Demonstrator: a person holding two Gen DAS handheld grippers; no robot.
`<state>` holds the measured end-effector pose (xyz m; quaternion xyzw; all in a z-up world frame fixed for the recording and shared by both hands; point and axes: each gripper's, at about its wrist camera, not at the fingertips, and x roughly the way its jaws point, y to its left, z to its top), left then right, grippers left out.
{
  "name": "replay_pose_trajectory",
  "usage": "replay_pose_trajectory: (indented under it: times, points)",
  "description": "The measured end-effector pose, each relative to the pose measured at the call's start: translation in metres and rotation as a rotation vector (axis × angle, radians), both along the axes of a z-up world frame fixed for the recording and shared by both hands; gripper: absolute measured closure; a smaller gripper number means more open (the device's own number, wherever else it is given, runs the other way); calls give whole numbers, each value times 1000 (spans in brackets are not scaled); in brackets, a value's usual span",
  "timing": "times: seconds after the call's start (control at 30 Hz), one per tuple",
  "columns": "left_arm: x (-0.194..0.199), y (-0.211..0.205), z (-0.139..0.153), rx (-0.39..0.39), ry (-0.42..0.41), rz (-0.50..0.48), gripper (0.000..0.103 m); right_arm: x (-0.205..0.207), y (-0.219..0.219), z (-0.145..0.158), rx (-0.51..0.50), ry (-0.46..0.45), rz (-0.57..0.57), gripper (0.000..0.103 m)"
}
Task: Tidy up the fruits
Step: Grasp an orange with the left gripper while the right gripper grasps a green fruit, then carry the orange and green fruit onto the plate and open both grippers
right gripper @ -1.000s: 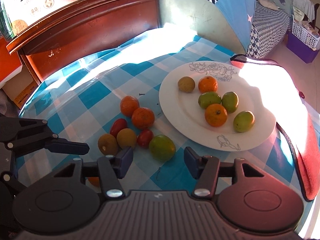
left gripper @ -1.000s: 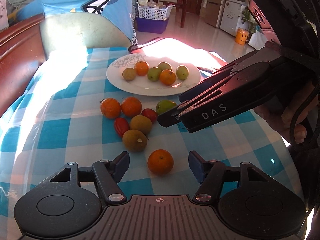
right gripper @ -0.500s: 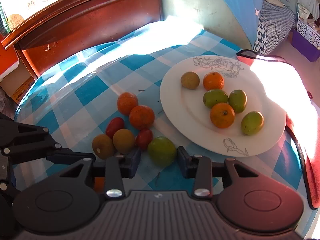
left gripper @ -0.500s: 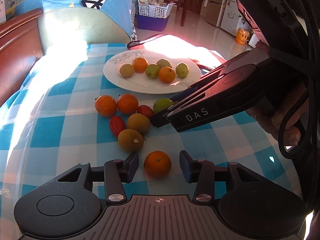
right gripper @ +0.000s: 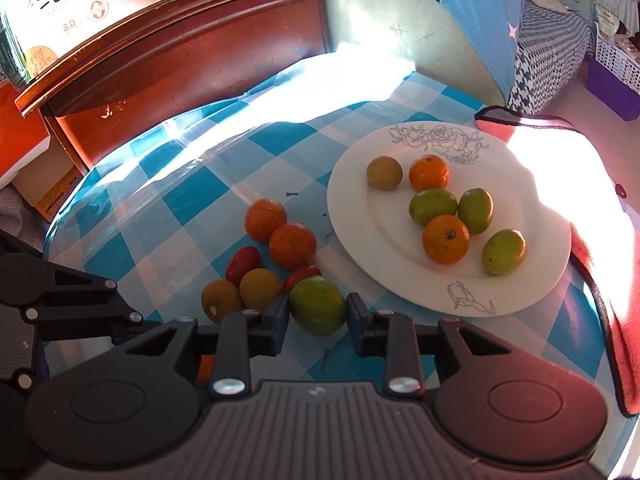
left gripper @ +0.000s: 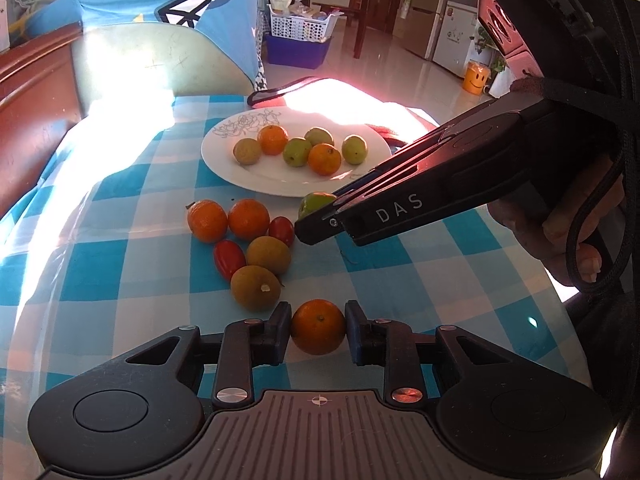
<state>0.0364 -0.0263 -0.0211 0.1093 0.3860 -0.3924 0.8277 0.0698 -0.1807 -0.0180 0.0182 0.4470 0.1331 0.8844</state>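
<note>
My left gripper (left gripper: 318,327) is shut on a small orange (left gripper: 318,332) resting on the checked tablecloth. My right gripper (right gripper: 318,312) is shut on a green fruit (right gripper: 318,304), also on the cloth just in front of the white plate (right gripper: 360,208). The plate (left gripper: 224,160) holds several fruits: two oranges, three green ones and a brown one. Between the grippers lies a cluster of loose fruit: two oranges (left gripper: 228,220), two red tomatoes (left gripper: 229,259) and two brown fruits (left gripper: 256,286). The right gripper also shows in the left wrist view (left gripper: 316,228), with the green fruit (left gripper: 314,204) half hidden behind it.
A red cloth (right gripper: 600,280) lies beyond the plate at the table's right edge. A wooden headboard (right gripper: 180,52) and a blue-covered chair (left gripper: 160,40) stand behind the round table. A milk carton box (right gripper: 60,0) sits above the headboard.
Both grippers moved forward and closed: the left one onto the orange, the right one onto the green fruit. Both fruits still sit on the cloth.
</note>
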Motion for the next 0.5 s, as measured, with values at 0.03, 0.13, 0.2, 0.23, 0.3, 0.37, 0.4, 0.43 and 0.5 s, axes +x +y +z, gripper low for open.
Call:
replay_pose_trajectory:
  times: [0.03, 0.13, 0.2, 0.23, 0.3, 0.37, 0.4, 0.43, 0.5]
  points:
    - [1, 1, 3, -9, -6, 2, 77, -1, -1, 3, 5, -8, -2, 72]
    - [5, 3, 12, -39, -16, 19, 77, -3, -4, 14, 27, -43, -9, 72]
    - [9, 5, 17, -51, -26, 35, 77, -4, -8, 21, 40, -63, -23, 72]
    - [12, 5, 20, -56, -33, 44, 77, -4, -11, 25, 44, -72, -30, 72]
    - [20, 6, 24, -71, -35, 67, 77, -4, -15, 31, 44, -90, -47, 72]
    - [28, 7, 29, -81, -42, 84, 77, -3, -22, 35, 42, -100, -72, 72]
    - [31, 6, 30, -81, -48, 89, 77, -3, -26, 36, 44, -102, -87, 72]
    - [35, 6, 32, -83, -51, 93, 77, -2, -31, 37, 45, -102, -103, 72]
    - [43, 4, 33, -88, -45, 99, 77, 0, -39, 38, 42, -100, -129, 72]
